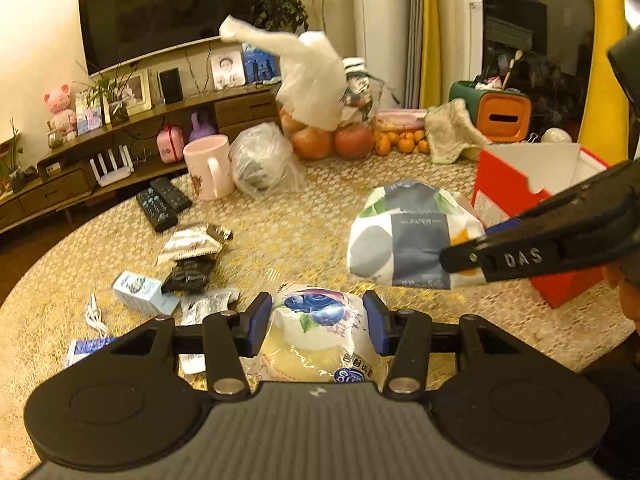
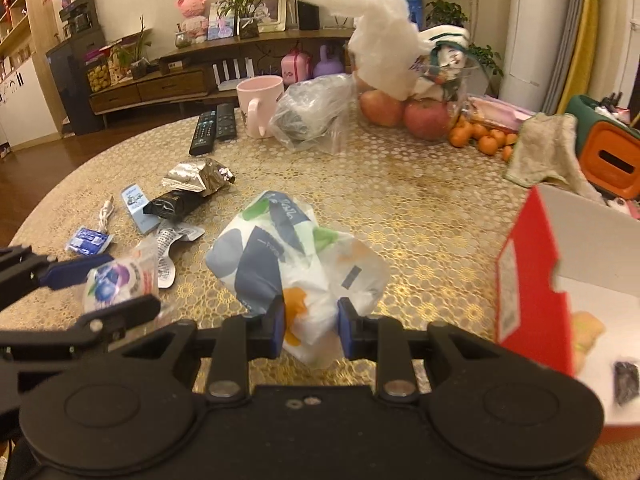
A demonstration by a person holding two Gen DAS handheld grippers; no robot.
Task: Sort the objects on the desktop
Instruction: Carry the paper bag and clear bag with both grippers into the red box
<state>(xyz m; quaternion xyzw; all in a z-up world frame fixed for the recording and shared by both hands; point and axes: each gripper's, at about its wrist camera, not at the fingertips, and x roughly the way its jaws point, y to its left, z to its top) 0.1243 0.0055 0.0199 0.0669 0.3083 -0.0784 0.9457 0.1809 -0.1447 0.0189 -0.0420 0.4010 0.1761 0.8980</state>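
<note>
two packs are up off the desk (image 2: 400,208): my left jaws (image 1: 316,326) pinch the blueberry snack pack (image 1: 320,320), my right jaws (image 2: 311,330) clamp the tissue pack (image 2: 296,252). the red box (image 2: 532,276) sits just beyond, right; i'd clear its rim before letting go.

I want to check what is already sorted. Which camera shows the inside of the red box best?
The right wrist view: the red box is open toward it, showing the white interior with a yellowish item and a small dark item. The left wrist view shows only its outer wall and inner flap, partly behind the right hand-held gripper.
</note>
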